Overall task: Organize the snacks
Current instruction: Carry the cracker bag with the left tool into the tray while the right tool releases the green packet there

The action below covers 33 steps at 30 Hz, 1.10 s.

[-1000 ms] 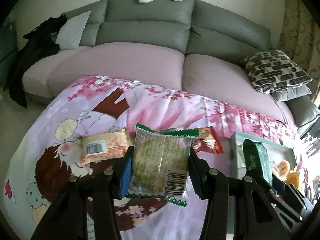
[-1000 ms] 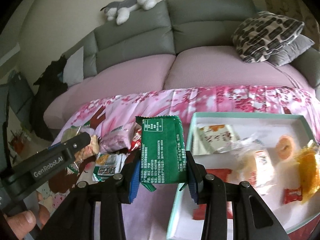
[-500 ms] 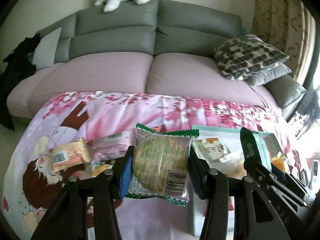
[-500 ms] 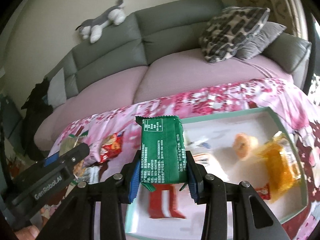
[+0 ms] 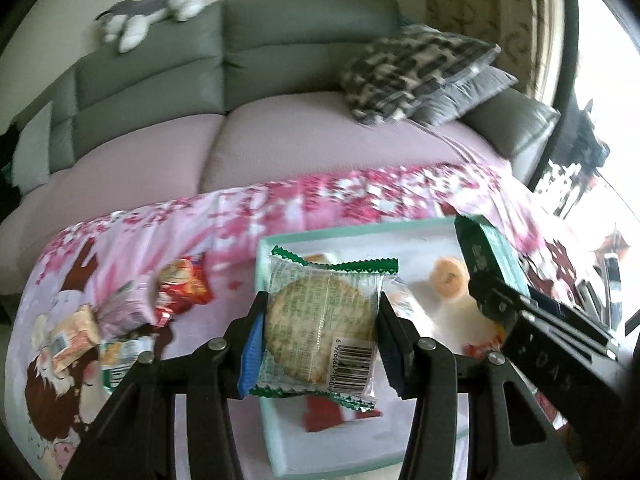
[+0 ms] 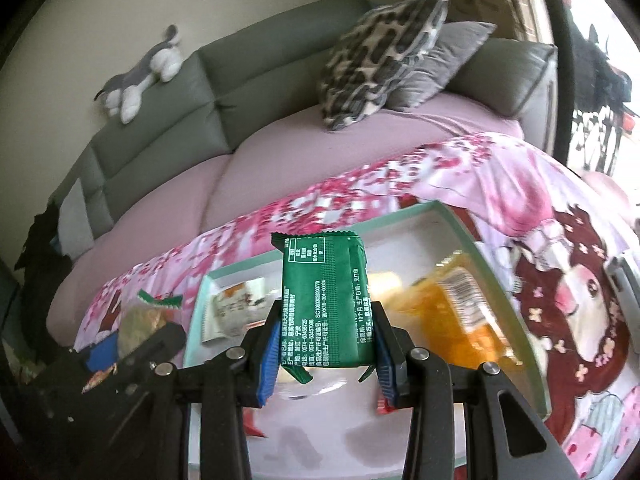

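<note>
Left claw point(image 5: 320, 332) clamped on a clear, green-edged packet with a round cracker inside point(image 5: 320, 320), barcode at its lower right; packet is off the surface, above the left part of the mint-rimmed white tray point(image 5: 266, 420). Right claw point(image 6: 324, 344) clamped on a dark green snack packet point(image 6: 324, 300) with white print, held upright over the same tray point(image 6: 456, 228). Tray sits on a table covered by a pink blossom-print cloth with a cartoon girl point(image 5: 224, 224). In the tray: a round orange pastry point(image 5: 450, 278), a red wrapper point(image 5: 320, 412) at the near end, an orange-yellow packet point(image 6: 456, 320), and a white packet with an orange picture point(image 6: 232, 308). Left of the tray on the cloth: a red snack bag point(image 5: 184, 284), a pink packet point(image 5: 128, 308), a tan barcoded packet point(image 5: 74, 336) and a green-white packet point(image 5: 120, 360), bunched together. Behind the table: grey-and-pink sofa point(image 5: 280, 132) with patterned cushions point(image 5: 408, 68) and a plush husky point(image 5: 156, 4) on the backrest.
</note>
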### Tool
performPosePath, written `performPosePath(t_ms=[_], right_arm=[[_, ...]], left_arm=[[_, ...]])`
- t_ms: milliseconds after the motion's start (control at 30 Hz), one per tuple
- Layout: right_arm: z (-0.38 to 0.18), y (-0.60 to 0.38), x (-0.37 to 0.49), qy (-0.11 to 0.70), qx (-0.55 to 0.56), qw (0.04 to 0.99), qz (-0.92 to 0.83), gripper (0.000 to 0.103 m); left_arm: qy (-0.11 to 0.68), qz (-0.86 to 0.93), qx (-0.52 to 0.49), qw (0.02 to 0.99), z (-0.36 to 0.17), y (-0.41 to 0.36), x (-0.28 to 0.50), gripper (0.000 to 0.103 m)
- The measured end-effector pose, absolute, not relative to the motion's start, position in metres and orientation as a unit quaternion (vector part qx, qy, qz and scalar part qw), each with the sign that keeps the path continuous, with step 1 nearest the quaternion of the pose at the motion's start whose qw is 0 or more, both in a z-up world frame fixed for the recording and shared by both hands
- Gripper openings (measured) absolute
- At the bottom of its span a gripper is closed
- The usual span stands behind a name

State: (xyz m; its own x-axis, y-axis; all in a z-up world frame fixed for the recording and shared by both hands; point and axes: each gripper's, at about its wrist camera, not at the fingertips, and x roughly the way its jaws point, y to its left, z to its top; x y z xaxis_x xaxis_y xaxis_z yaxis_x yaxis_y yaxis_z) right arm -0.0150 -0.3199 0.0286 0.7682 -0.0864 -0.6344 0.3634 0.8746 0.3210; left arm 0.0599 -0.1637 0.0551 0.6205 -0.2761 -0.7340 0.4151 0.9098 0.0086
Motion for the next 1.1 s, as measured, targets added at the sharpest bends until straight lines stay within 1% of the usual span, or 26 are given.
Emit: performPosePath(t_ms=[367,767,1100], right_arm=[[0.018,-0.349,-0.027,0.332,0.238,0.901,-0.147,0.043],[0.006,-0.345,-0.017,0.357,0.239,0.893,-0.136,0.043],[-0.005,-0.343,-0.005,0.372,0.242,0.886,-0.135,0.043]], left_arm=[[0.416,-0.215,0.123,0.875,0.034,-0.199,0.048,0.052],[0.425,-0.16,0.093,0.886,0.025,-0.173,0.076,0.052],[0.434,-0.157,0.093,0.882,0.016,-0.179,0.101,0.052]])
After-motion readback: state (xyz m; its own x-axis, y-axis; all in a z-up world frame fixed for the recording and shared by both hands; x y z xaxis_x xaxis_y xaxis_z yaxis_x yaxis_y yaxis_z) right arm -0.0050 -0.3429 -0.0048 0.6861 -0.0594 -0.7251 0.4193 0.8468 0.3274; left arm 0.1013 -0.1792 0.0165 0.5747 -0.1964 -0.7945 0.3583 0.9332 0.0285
